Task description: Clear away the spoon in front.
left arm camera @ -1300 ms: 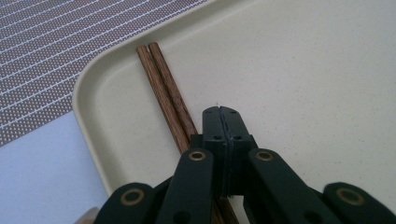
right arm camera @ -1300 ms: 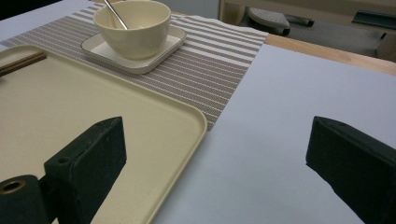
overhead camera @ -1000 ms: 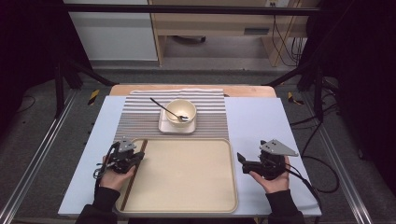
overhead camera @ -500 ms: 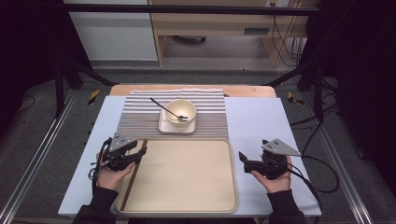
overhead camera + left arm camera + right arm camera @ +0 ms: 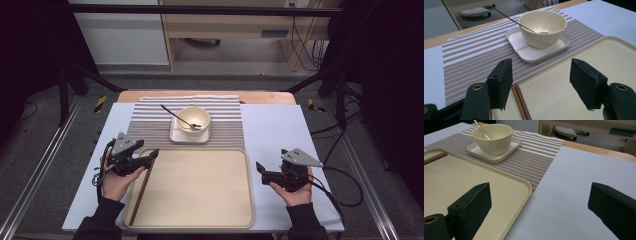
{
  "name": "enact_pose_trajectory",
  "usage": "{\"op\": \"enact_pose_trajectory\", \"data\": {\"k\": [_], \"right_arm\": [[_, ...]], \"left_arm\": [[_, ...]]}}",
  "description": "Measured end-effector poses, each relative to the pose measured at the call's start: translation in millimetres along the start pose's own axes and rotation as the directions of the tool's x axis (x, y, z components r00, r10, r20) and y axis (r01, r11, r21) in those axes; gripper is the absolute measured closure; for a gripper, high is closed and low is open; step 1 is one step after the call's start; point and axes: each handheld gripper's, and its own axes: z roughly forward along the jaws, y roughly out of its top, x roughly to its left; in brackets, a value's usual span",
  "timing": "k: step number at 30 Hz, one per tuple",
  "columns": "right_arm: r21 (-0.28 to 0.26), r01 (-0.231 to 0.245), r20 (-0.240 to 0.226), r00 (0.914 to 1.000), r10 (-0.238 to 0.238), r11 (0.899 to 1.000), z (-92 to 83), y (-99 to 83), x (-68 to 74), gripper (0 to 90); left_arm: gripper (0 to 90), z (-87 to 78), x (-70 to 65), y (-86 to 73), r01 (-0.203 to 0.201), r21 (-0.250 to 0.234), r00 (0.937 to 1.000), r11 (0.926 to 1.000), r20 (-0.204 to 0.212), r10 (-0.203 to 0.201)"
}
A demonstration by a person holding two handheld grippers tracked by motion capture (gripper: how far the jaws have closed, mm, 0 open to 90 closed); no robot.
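**Left claw letting go of the chopsticks on the tray**

Left claw (image 5: pixel 152 156), from the high view, is hanging over the tray's (image 5: pixel 200 222) left edge; its jaws have just been opening, nothing between them. Chopsticks (image 5: pixel 141 187) are lying inside that edge. Right claw (image 5: pixel 261 170) is waiting open over the surface (image 5: pixel 270 130).

Left gripper view is showing the chopstick tips (image 5: pixel 520 101) below the spread jaws, bowl (image 5: pixel 542 27) beyond.

Right gripper view is adding the chopsticks' (image 5: pixel 434 158) far end.

Thin, stiff, light, probably slippery: pinching both sticks mid-length looks safest.
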Motion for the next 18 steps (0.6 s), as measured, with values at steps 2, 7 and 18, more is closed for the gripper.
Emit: {"op": "enact_pose_trajectory", "data": {"k": [2, 7, 18], "right_arm": [[-0.003, -0.006, -0.001, 1.0, 0.006, 1.0, -0.4, 0.4, 0.0, 5.3], [-0.008, -0.004, 0.001, 1.0, 0.004, 1.0, -2.4, 0.6, -0.6, 5.3], [-0.014, -0.011, -0.002, 0.9999, 0.011, 1.0, -3.3, 1.0, -0.1, 5.1]], "left_arm": [[33.4, 2.5, 0.4, 4.7, -0.005, -0.005, 1.0, 1.0, -0.003, 0.005], [32.7, 9.0, 2.1, 18.1, -0.002, -0.026, 1.0, 0.9997, -0.007, 0.002], [31.7, 35.6, 5.8, 37.0, 0.02, -0.032, 0.9998, 0.9993, 0.0, -0.02]]}}
